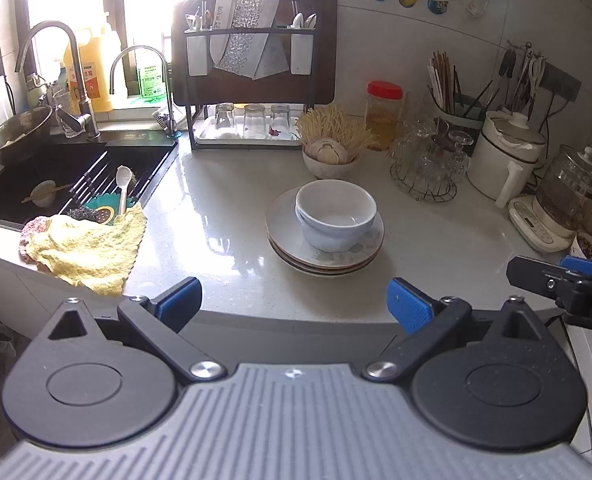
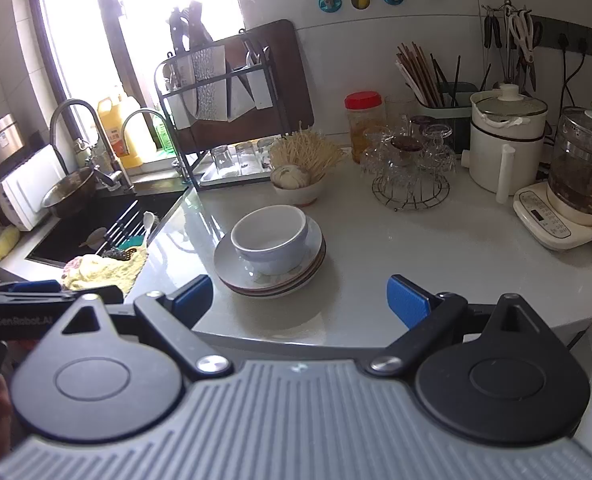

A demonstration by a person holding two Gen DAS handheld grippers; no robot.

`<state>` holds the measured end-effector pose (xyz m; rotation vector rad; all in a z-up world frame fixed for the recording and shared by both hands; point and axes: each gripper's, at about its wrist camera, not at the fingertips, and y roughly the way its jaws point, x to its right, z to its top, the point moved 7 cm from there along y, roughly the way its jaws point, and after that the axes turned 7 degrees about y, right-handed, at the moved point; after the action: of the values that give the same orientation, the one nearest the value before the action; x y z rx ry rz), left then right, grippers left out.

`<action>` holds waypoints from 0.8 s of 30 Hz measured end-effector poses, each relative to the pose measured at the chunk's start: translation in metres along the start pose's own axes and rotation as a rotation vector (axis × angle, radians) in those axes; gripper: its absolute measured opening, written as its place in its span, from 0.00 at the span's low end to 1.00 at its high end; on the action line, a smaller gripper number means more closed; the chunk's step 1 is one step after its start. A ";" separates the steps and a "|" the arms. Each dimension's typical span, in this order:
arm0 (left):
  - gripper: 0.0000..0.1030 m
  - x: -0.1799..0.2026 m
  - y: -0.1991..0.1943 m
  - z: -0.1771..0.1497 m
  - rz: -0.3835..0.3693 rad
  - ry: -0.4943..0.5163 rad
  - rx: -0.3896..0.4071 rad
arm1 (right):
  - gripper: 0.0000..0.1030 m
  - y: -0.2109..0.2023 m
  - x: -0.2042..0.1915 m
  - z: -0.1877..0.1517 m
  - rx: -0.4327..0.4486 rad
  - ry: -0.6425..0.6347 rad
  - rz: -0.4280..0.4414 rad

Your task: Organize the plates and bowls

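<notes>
On the pale counter [image 1: 224, 184], a little right of the middle and well back from the near edge, two white bowls [image 1: 335, 216] sit nested one inside the other on a short stack of plates [image 1: 323, 256]. The sink [image 1: 56, 176] lies to the far left and a dish rack [image 1: 252, 80] stands beyond. Both tools hang short of the near edge: the left gripper [image 1: 294, 306] has its blue pads spread wide with nothing between them, and the right gripper [image 2: 299, 300] is likewise spread and empty. The crockery looks glazed, so likely hard, smooth, rather slippery and easy to chip; the whole stack would probably be heavy for a two-finger pinch. The bowls seem the lighter pieces, and the top bowl's upright wall offers the best purchase, one pad inside and one outside the rim. The plates lie flat with thin, shallow edges, so they would need pinching at the rim, one at a time, lifted slowly to avoid sliding.
</notes>
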<state>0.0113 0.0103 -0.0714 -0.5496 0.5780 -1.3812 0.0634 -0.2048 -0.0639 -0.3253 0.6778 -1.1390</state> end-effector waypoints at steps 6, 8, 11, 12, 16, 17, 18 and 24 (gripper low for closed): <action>0.98 0.002 0.001 -0.004 -0.026 -0.022 -0.025 | 0.92 -0.001 0.002 -0.003 -0.004 0.015 -0.007; 0.98 0.002 0.000 -0.004 -0.025 -0.017 -0.024 | 0.92 -0.003 0.002 -0.004 -0.004 0.012 -0.008; 0.98 0.003 -0.001 -0.006 -0.013 -0.008 -0.023 | 0.92 -0.002 0.003 -0.005 -0.009 0.009 -0.011; 0.98 0.003 -0.001 -0.007 -0.013 -0.007 -0.023 | 0.92 -0.002 0.004 -0.006 -0.011 0.010 -0.008; 0.98 0.004 0.000 -0.010 -0.027 -0.021 -0.027 | 0.92 0.000 0.004 -0.013 -0.030 0.013 -0.009; 0.98 0.004 0.000 -0.011 -0.026 -0.022 -0.027 | 0.92 0.000 0.003 -0.014 -0.033 0.012 -0.008; 0.98 0.003 0.000 -0.011 -0.025 -0.023 -0.028 | 0.92 -0.001 0.002 -0.014 -0.035 0.011 -0.008; 0.98 0.004 -0.002 -0.011 -0.021 -0.020 -0.025 | 0.92 0.000 0.000 -0.013 -0.040 0.003 0.003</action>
<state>0.0030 0.0056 -0.0791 -0.5904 0.5753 -1.3884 0.0548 -0.2032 -0.0735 -0.3563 0.7044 -1.1246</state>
